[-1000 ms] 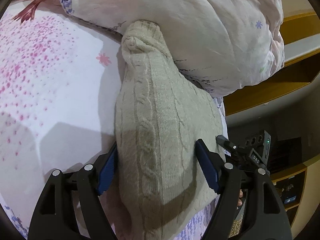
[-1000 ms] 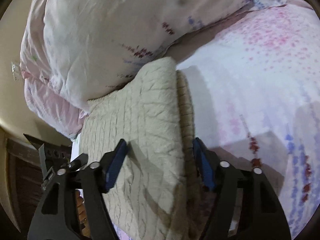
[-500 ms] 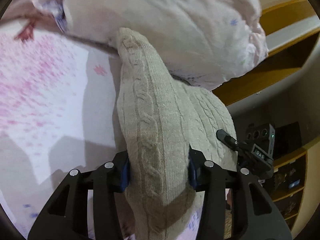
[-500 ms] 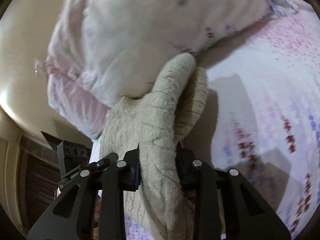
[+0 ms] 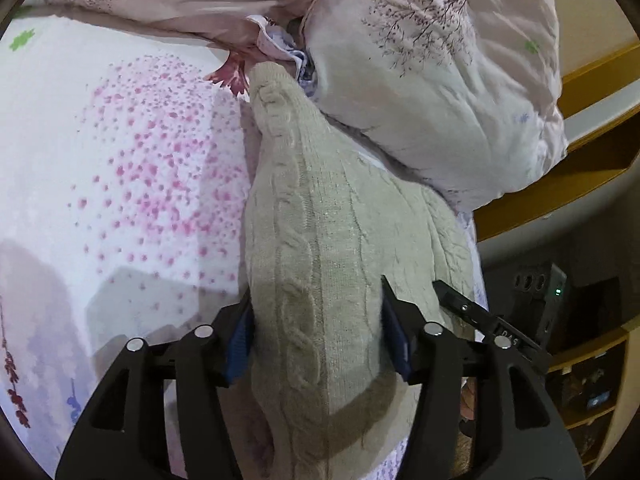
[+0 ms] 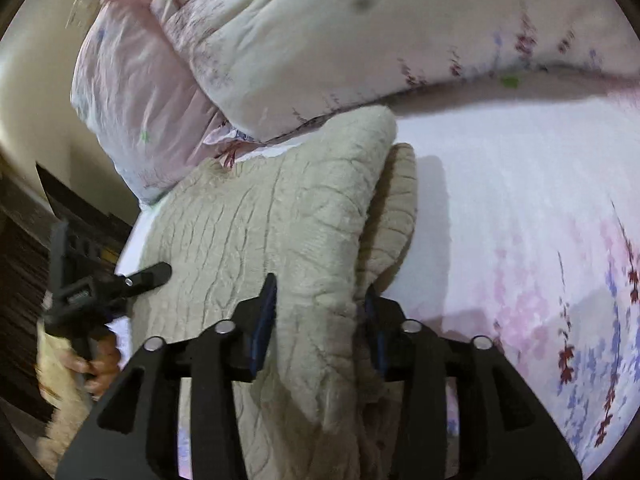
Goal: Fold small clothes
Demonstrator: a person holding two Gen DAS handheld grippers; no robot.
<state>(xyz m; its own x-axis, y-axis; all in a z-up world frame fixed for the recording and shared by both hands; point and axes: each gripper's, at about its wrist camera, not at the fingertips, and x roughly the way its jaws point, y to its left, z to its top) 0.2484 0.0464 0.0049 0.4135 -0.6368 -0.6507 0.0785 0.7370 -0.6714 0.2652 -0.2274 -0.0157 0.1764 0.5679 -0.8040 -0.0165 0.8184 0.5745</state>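
Note:
A beige cable-knit sweater (image 5: 320, 216) lies folded on the flowered bedsheet (image 5: 120, 168), its far end against the quilt. A raised fold of it fills my left gripper (image 5: 316, 332). The blue pads touch the knit on both sides while the jaws are opening. In the right wrist view the same sweater (image 6: 280, 208) bunches between my right gripper's (image 6: 320, 316) pads, whose jaws are also opening. The left gripper (image 6: 100, 288) shows at the left there, held by a hand (image 6: 96, 364). The sweater's near edge is hidden under the grippers.
A puffy white and pink quilt (image 5: 440, 100) is piled along the far side of the bed, touching the sweater. Beyond the bed's edge stand wooden shelves (image 5: 592, 168) and a dark box (image 5: 540, 292). The sheet (image 6: 520, 220) stretches to the right of the sweater.
Both grippers closed from wide open onto a pinched fold of the sweater, then widened slightly. Both moved along the bed, and the fold rose and bunched between the pads.

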